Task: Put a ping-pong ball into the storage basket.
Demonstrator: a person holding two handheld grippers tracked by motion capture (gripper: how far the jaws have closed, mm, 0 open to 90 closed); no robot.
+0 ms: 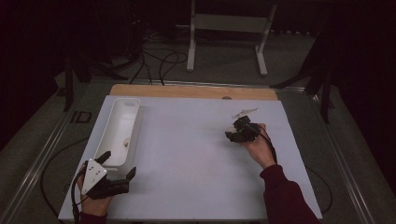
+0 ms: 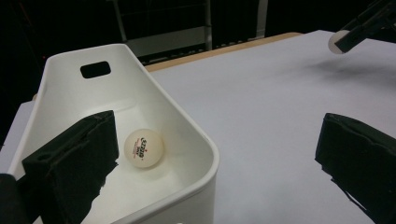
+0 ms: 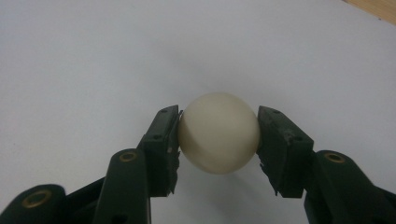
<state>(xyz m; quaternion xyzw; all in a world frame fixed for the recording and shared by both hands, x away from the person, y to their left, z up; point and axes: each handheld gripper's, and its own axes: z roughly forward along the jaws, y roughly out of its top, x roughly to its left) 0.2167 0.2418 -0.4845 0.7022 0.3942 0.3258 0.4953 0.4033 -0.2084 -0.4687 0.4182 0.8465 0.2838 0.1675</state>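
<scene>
My right gripper (image 3: 218, 140) is shut on a cream table-tennis ball (image 3: 219, 133), its pads pressing both sides just above the white table sheet (image 3: 93, 56). From above, that right gripper (image 1: 232, 134) hovers at the right middle of the sheet. My left gripper (image 1: 119, 163) stands open at the near left corner, beside the near end of a white oblong bin (image 1: 134, 106). Inside the bin (image 2: 205, 140) lies a second ball (image 2: 143, 148) with printed lettering. Nothing sits between the left gripper's (image 2: 219, 158) pads. Farther off, the right gripper (image 2: 348, 39) shows with its ball (image 2: 334, 42).
A bare wooden strip (image 1: 194, 91) borders the sheet's far edge. Beyond it, cables (image 1: 159, 63) and a white stand's legs (image 1: 226, 42) lie on the dark floor. Metal rails (image 1: 42, 158) run along both sides of the table.
</scene>
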